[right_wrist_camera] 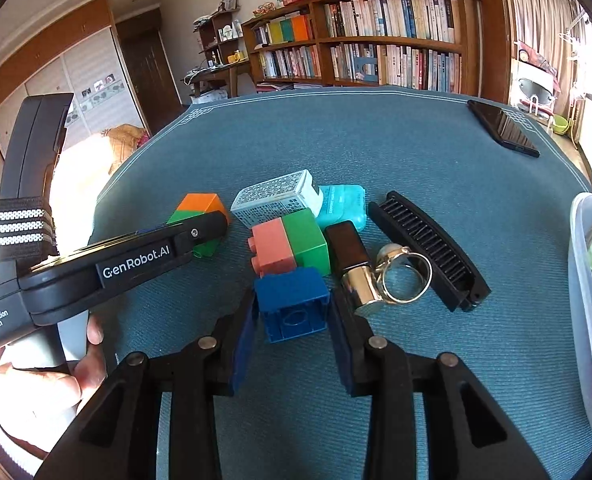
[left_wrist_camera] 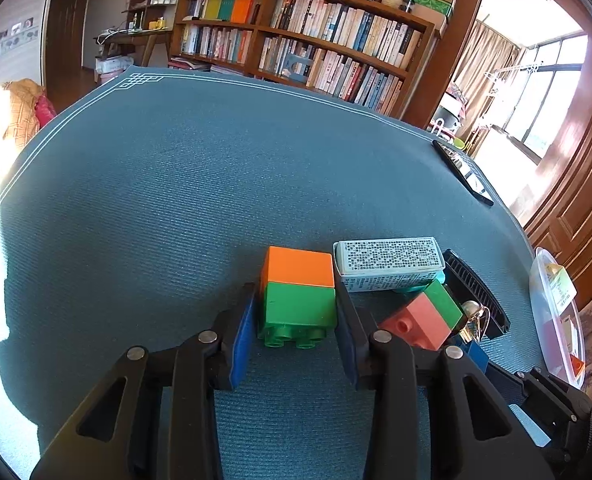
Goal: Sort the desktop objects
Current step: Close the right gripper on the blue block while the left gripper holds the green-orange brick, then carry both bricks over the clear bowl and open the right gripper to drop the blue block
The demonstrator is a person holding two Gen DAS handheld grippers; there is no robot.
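We see our left gripper (left_wrist_camera: pixel 296 316) clamped on the orange-and-green block (left_wrist_camera: pixel 298 294), its blue pads (left_wrist_camera: pixel 242 344) pressed to either side of the green half, with the block resting on the blue-green table mat (left_wrist_camera: pixel 176 180). Our right gripper (right_wrist_camera: pixel 292 312) has its jaws drawn in on the blue block (right_wrist_camera: pixel 292 304), which sits between the pads with both sides touching; the block lies on the mat with its hollow underside facing the camera. Just behind the blue block sits a pink-and-green block (right_wrist_camera: pixel 288 242), touching it. Beyond that lie a white patterned box (right_wrist_camera: pixel 276 198) and a teal case (right_wrist_camera: pixel 342 204), side by side. To the right of the blue block we find a black-and-gold lipstick (right_wrist_camera: pixel 352 264) with a gold ring (right_wrist_camera: pixel 406 276) against it, then a black comb (right_wrist_camera: pixel 428 250). A black phone (right_wrist_camera: pixel 502 128) lies well apart near the far right edge. A clear plastic bin (right_wrist_camera: pixel 584 300) stands at the right edge of the mat.
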